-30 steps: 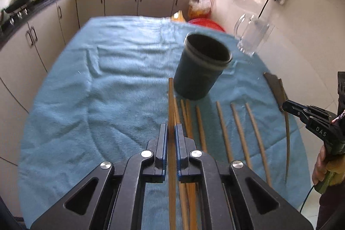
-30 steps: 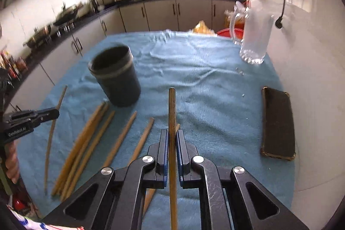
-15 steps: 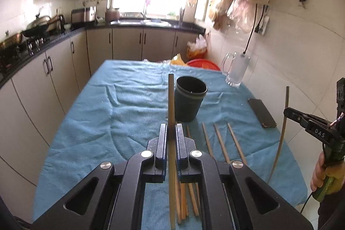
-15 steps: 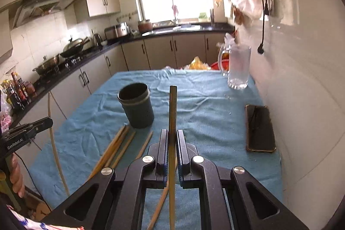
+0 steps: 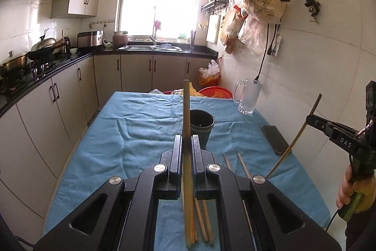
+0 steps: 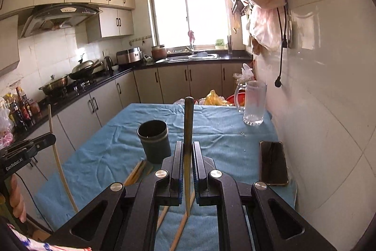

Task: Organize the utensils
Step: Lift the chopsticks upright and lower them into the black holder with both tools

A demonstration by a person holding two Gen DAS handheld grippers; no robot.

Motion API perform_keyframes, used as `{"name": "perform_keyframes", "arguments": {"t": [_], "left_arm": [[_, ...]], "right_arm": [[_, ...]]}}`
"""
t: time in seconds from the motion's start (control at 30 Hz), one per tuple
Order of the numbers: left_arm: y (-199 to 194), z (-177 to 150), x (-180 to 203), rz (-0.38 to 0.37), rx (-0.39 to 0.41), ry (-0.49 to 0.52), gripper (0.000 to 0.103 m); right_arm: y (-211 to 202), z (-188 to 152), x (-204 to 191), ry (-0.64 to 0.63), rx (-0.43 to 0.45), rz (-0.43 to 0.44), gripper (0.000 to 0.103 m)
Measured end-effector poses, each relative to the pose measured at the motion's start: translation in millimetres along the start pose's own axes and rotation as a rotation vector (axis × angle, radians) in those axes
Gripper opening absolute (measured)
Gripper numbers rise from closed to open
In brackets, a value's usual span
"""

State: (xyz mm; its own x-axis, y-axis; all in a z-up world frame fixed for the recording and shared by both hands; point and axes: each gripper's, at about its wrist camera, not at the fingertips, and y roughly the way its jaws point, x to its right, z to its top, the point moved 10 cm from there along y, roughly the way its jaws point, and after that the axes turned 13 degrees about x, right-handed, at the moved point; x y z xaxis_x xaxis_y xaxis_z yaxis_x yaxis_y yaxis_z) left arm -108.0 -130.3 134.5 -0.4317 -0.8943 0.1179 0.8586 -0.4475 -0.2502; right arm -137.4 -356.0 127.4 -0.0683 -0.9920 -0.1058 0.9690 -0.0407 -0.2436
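Wooden chopstick [image 5: 186, 109] clamped upright in left hand-held gripper [image 5: 187, 152], right hand-held gripper [image 6: 187, 157] likewise gripping another chopstick [image 6: 188, 124]; black cup [image 5: 201, 125] sits just ahead/below, nearer left.

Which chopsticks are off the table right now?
Two: one clamped in the left gripper, one in the right gripper. The others lie flat on the blue cloth.

table [image 6: 112, 157] (blue cloth) | cup [image 6: 154, 141] | chopsticks [image 5: 243, 165] | phone [image 6: 273, 162] | mug [image 6: 254, 104]
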Motion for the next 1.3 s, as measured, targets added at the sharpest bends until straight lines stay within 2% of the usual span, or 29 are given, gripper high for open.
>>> {"name": "perform_keyframes", "arguments": {"t": [0.27, 0.47, 0.7, 0.97, 1.13, 1.3], "left_arm": [[30, 28, -2, -0.010, 0.014, -0.033, 0.006], [58, 63, -3, -0.014, 0.051, -0.054, 0.006], [103, 116, 2, -0.021, 0.101, -0.071, 0.006], [157, 153, 15, -0.031, 0.126, -0.080, 0.006], [193, 157, 20, -0.008, 0.129, -0.056, 0.006], [230, 137, 16, 0.012, 0.082, -0.042, 0.006]], "right_arm": [[12, 20, -6, -0.022, 0.015, 0.009, 0.007], [28, 43, -11, -0.017, 0.032, 0.034, 0.007], [60, 78, -20, 0.026, 0.052, 0.086, 0.007], [102, 124, -45, 0.040, 0.086, 0.149, 0.007], [135, 134, -54, 0.064, 0.084, 0.160, 0.007], [172, 116, -57, 0.076, 0.034, 0.152, 0.007]]}}
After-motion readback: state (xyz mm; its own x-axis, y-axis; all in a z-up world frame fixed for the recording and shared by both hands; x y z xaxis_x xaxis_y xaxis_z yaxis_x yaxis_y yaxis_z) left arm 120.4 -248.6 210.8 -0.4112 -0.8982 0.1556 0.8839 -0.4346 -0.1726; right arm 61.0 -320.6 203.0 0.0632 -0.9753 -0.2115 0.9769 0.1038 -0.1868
